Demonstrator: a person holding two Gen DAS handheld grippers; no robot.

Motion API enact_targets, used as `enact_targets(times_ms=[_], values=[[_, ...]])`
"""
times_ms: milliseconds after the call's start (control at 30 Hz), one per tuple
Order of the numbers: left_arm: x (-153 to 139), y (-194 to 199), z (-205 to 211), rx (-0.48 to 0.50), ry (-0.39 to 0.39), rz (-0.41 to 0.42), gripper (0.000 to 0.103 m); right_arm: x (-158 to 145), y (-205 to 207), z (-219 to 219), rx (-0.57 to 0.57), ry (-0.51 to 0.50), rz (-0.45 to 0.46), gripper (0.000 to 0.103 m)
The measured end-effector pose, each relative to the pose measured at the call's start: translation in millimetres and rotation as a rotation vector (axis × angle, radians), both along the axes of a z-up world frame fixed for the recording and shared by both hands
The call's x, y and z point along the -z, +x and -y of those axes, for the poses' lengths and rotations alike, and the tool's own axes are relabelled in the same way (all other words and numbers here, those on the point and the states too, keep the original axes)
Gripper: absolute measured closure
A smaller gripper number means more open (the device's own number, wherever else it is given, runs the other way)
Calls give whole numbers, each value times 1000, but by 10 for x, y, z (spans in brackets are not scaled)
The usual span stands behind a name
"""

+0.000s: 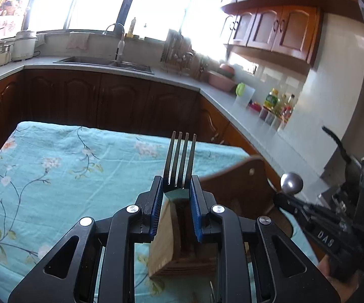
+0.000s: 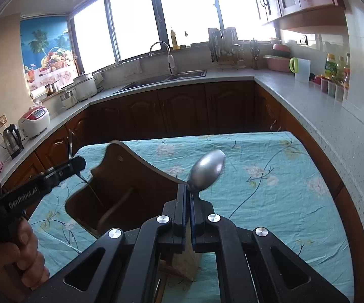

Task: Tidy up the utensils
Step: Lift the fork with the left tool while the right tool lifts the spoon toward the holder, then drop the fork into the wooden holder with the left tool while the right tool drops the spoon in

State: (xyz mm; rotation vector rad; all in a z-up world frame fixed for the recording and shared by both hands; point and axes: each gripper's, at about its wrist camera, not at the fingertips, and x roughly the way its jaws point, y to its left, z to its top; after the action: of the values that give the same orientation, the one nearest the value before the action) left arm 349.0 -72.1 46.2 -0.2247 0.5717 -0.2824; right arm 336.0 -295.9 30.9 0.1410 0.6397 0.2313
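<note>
1. The table [image 2: 283, 176], under a turquoise floral cloth, is bare on its far half up to the far edge.
2. A wooden utensil holder [image 2: 121, 192] stands on the near part of the table, just below both grippers.
3. The left gripper [image 1: 178, 185] has its jaws narrow, clamped on a fork [image 1: 180, 159], tines pointing up.
4. The right gripper [image 2: 187, 189] has its jaws almost together, pinching a spoon [image 2: 208, 170] at the neck, bowl upward.
</note>
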Motion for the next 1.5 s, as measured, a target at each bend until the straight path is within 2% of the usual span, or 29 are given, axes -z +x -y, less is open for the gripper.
enact_targets(times_ms=[500,567,733,800,833,900,967,1000,1033,1067,1133,1267,1500], values=[[40,0,59,1,19,-26,84,-55,36,18,8,22,-8,100],[36,9,65,1,20,-32,84,-67,48,35,4,33,-10,95],[-54,-75,21,0,17,-25,80,-74,-5,77,13,51,-25,94],[-96,-138,-13,-1,21,-19,75,-81,-68,137,22,80,-25,74],[-109,-175,-34,-4,23,-16,67,-92,-100,172,28,94,-21,62],[-146,-292,-115,-20,22,-2,56,-127,-190,232,39,118,-6,53],[-175,-435,-225,-46,20,9,40,-174,-308,299,45,146,14,42],[-184,-513,-286,-66,21,11,36,-195,-369,327,47,162,26,30],[-186,-586,-337,-79,20,13,30,-218,-443,359,52,180,40,25],[-183,-665,-390,-86,17,15,27,-239,-534,390,58,194,56,22],[-167,-795,-468,-100,18,11,22,-261,-664,435,68,211,74,9],[-77,-1134,-664,-127,3,2,17,-254,-953,438,79,217,88,6],[183,-1670,-939,-165,-31,-62,16,-71,-1401,374,79,218,66,6]])
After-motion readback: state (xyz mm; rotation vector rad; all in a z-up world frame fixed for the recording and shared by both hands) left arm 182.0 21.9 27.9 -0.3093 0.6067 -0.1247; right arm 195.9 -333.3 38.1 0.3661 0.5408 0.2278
